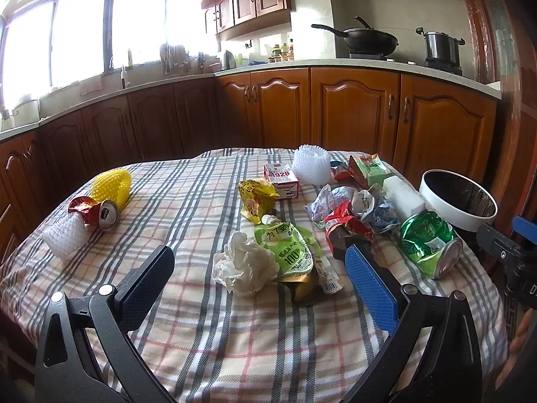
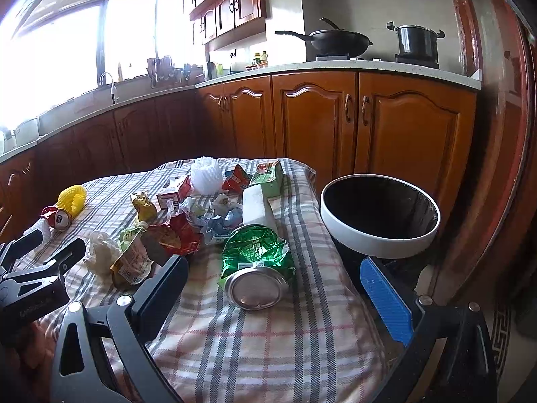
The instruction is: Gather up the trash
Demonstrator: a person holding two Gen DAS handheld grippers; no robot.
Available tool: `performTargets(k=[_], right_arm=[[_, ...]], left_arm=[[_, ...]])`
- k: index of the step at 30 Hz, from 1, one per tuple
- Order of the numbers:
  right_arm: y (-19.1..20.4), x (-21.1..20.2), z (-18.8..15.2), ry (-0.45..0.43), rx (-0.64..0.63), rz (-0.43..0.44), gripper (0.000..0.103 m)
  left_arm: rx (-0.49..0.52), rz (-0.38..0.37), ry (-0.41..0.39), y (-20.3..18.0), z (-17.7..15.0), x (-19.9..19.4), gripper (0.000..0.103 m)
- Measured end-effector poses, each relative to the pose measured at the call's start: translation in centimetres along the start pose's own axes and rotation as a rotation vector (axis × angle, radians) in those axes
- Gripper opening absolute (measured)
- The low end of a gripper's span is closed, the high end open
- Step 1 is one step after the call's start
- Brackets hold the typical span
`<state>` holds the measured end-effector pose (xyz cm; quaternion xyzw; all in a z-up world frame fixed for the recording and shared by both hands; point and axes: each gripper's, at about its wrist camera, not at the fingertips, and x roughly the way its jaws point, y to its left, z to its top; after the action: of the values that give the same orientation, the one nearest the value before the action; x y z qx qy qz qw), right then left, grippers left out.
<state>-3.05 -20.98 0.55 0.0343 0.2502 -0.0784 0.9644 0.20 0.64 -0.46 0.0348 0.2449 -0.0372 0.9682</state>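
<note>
Left wrist view: left gripper (image 1: pixel 258 270) spread wide, nothing between its fingers, above the checked cloth on the worktop (image 1: pixel 201 329). Between the fingers, further off: crumpled white tissue (image 1: pixel 243 265) touching a green drink pouch (image 1: pixel 293 252). Beyond: yellow snack bag (image 1: pixel 255 196), small carton (image 1: pixel 282 179), white foam net (image 1: pixel 310 164), red wrapper (image 1: pixel 345 225), crumpled paper (image 1: pixel 327 199), white foam block (image 1: pixel 402 194). Far left: yellow foam net (image 1: pixel 112 186) and red can (image 1: pixel 100 211). Right edge: crushed green can (image 1: pixel 429 243), bin (image 1: pixel 458 203) past the worktop edge.

Right wrist view: right gripper (image 2: pixel 278 288) also spread wide and empty. Crushed green can (image 2: pixel 256 267) lies between its fingers, base towards the camera. White-rimmed bin (image 2: pixel 379 218) stands just beside the worktop (image 2: pixel 268 352), black inside. Left gripper (image 2: pixel 50 255) visible at far left.
</note>
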Motion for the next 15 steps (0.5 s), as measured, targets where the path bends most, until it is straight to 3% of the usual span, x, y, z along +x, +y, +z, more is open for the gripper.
performTargets(k=[15], right_arm=[[-0.09,0.52,-0.07,0.018,0.015,0.027,0.103]], left_arm=[[0.000,-0.008,0.022,0.13,-0.13,0.37,0.103]])
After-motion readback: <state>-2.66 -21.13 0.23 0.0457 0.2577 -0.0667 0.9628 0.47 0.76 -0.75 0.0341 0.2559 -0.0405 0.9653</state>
